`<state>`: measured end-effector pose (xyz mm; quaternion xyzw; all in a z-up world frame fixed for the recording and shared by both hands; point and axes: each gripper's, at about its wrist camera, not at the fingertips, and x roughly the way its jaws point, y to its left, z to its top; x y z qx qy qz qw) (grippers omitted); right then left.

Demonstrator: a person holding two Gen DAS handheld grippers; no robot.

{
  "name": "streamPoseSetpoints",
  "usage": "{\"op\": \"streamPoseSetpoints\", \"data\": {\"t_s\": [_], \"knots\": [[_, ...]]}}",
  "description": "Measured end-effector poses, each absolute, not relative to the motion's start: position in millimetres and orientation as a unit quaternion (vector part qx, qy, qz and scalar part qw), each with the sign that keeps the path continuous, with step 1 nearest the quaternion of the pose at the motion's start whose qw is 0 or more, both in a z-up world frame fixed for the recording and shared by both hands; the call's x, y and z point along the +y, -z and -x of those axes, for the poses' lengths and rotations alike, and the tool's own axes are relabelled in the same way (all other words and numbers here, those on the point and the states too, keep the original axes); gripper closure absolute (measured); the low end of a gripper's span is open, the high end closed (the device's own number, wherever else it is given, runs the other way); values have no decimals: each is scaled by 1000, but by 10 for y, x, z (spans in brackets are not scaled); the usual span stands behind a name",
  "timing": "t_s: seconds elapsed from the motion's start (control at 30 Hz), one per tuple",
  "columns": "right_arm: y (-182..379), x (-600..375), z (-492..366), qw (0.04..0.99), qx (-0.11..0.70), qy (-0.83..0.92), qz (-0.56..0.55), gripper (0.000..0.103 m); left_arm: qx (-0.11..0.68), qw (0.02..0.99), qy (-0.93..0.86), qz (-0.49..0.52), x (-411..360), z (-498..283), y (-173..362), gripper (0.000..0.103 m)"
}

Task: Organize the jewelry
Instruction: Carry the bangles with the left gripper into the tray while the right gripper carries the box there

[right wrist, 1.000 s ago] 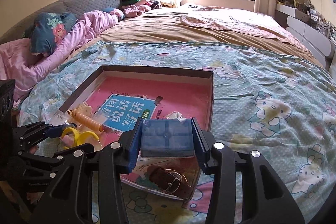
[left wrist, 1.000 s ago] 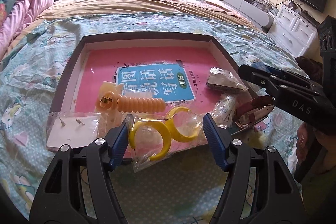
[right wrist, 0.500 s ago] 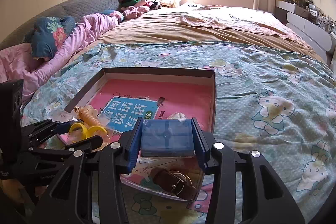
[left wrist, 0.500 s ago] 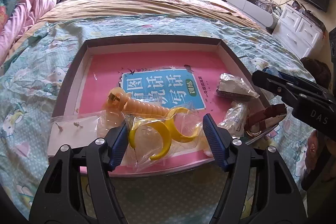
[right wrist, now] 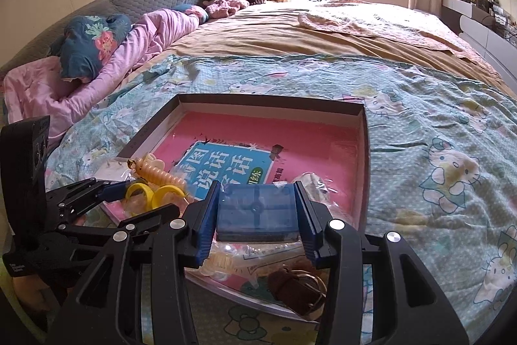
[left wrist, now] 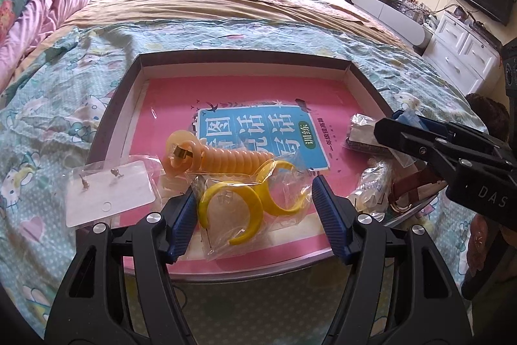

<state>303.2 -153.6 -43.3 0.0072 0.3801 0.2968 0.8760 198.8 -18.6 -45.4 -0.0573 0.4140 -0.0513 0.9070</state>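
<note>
glossy plastic bag (left wrist: 248,209), cotton-look bedsheet (left wrist: 58,125)

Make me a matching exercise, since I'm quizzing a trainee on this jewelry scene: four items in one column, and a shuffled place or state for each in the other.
Items:
1. blue case
2. yellow rings bag
3. earring card
4. brown strap

Places or states:
A. overhanging the tray's left near edge, two studs on it
B. clamped in the right claw
C. between the fingers of the open left claw, ungripped
D. at the tray's near right corner, with a metal buckle

Pairs: 1-B, 2-C, 3-A, 4-D
</note>
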Motion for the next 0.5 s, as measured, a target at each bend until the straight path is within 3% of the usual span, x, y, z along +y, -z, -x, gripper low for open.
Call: {"op": "streamPoseSetpoints", "data": {"t_s": [0.5], "knots": [[646,-1375,-3118,857,422,-296,20,59,413,907,54,60,-185,-1972,444,44]]}}
